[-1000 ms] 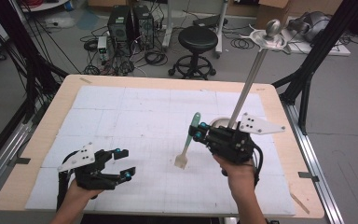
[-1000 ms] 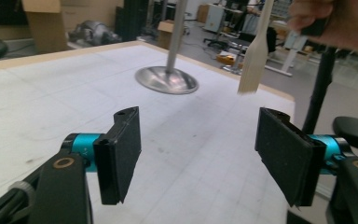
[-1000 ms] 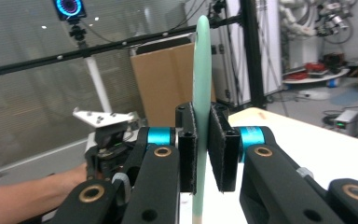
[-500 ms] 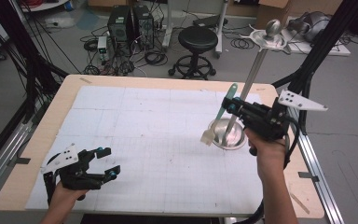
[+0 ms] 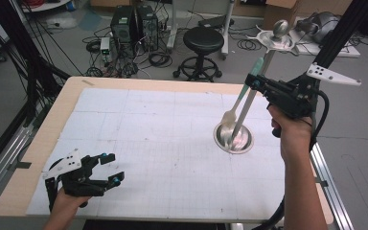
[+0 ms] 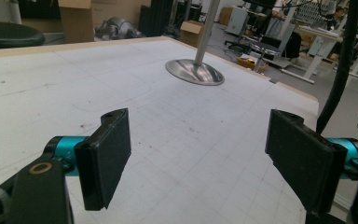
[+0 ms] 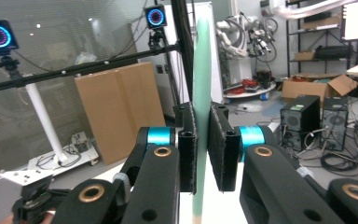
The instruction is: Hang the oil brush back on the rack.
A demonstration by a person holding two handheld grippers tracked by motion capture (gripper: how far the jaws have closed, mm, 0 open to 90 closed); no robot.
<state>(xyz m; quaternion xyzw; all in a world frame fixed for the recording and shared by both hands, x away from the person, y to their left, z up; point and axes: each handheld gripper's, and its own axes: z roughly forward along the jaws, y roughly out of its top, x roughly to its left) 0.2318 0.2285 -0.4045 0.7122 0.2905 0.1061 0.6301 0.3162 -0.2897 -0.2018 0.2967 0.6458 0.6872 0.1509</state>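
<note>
In 1 second the right gripper (image 5: 258,84) has carried the pale green-handled fork with a cream head (image 5: 242,98) from the tabletop's middle toward its right edge and lifted it high. The fork is pinched at its handle, head hanging just above the round steel base of the upright pole stand (image 5: 233,138). The likely aim is that stand. The left gripper (image 5: 108,167), jaws wide and empty, has drawn back to the near left corner.
</note>
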